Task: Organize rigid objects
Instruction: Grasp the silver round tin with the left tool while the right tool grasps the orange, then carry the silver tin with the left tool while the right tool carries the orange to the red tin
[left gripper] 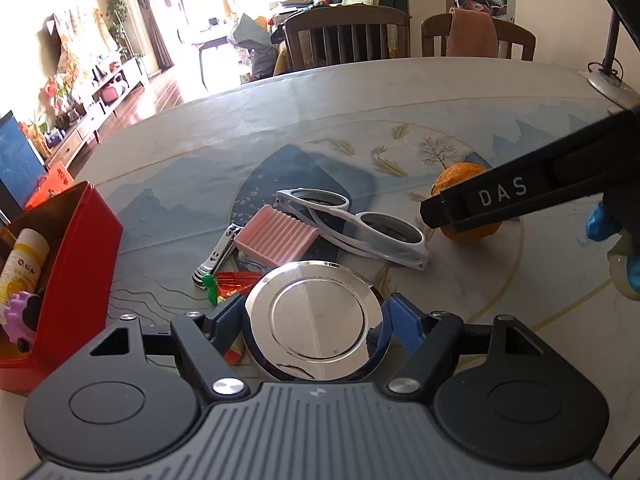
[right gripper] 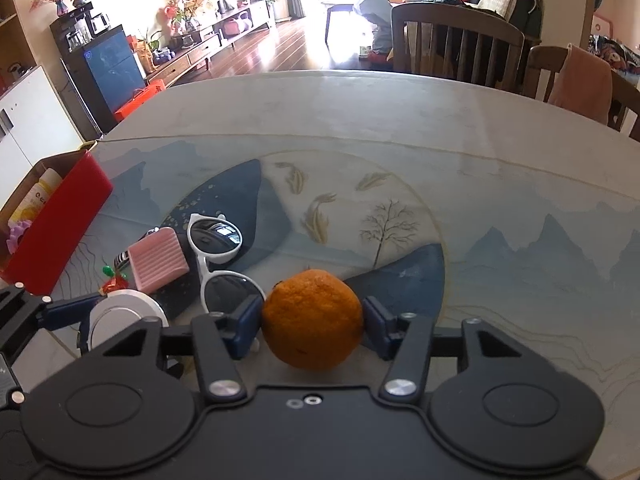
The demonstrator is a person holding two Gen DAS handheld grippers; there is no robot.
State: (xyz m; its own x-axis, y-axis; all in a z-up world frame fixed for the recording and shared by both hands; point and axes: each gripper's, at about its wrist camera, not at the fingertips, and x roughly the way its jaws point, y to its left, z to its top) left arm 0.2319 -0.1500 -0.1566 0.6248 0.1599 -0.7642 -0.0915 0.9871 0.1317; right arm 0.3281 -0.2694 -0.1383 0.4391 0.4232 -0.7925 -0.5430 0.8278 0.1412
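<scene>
My left gripper [left gripper: 316, 320] is shut on a round shiny metal tin [left gripper: 316, 322], held just above the table; the tin also shows in the right wrist view [right gripper: 120, 316]. My right gripper [right gripper: 312, 320] is shut on an orange [right gripper: 312, 320], low over the table; the orange shows in the left wrist view [left gripper: 460, 184] behind the right gripper's black finger. White sunglasses [left gripper: 356, 226] [right gripper: 218, 256], a pink ridged block [left gripper: 276, 238] [right gripper: 158, 262] and a nail clipper [left gripper: 214, 256] lie between the tin and the orange.
An open red box [left gripper: 76, 256] [right gripper: 60, 216] at the left holds a yellow-labelled bottle [left gripper: 22, 260] and a purple toy [left gripper: 20, 316]. A red wrapper and a green piece [left gripper: 210, 286] lie by the clipper. Chairs stand at the table's far edge [right gripper: 456, 40].
</scene>
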